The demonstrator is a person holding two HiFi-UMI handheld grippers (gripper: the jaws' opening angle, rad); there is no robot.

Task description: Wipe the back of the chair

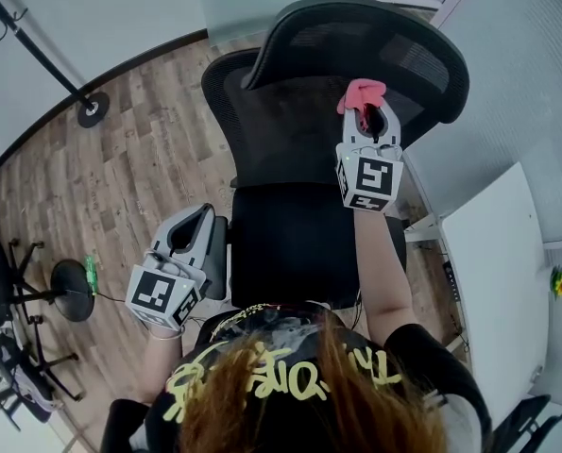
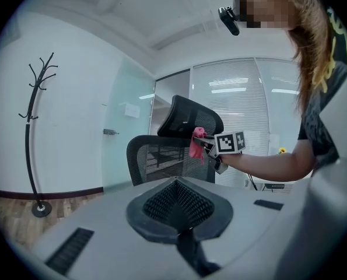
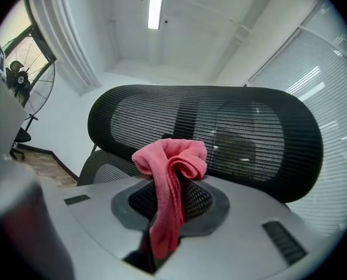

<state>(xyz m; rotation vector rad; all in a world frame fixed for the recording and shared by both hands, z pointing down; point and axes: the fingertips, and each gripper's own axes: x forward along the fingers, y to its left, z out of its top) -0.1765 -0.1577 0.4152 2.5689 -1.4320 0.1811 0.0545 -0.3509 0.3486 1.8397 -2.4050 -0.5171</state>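
**Pink cloth clamped, up at the mesh, no wipe contact confirmed**

Pink cloth is in your right claw. The jaws are closed on its middle, with a bunched wad above the tips and a tail hanging down through the gap. That's a good hold for wiping, since the wad is the part that meets the mesh first.

Position: your arm is stretched out over the seat, and the cloth is high on the chair, where the backrest meets the headrest. The right gripper view shows headrest mesh straight ahead and close. I can't tell from any view whether the cloth is touching it.

You're standing on the seat side, so you're facing the front face of the backrest. My read is that the wipe is at or near its start, and nothing shows how much has been covered.

Your left claw has its jaws together with nothing between them. It's held low beside the chair's armrest, well clear of the wiping arm, and I can't tell if it touches the armrest. It's probably parked there to keep out of the way, or to steady the chair if it swivels.

Risk, as I judge it: the chair may turn or roll under pressure, and mesh can snag a loose tail. Keep pressure light and strokes along the ribs.

The white table to your right is close to that elbow.
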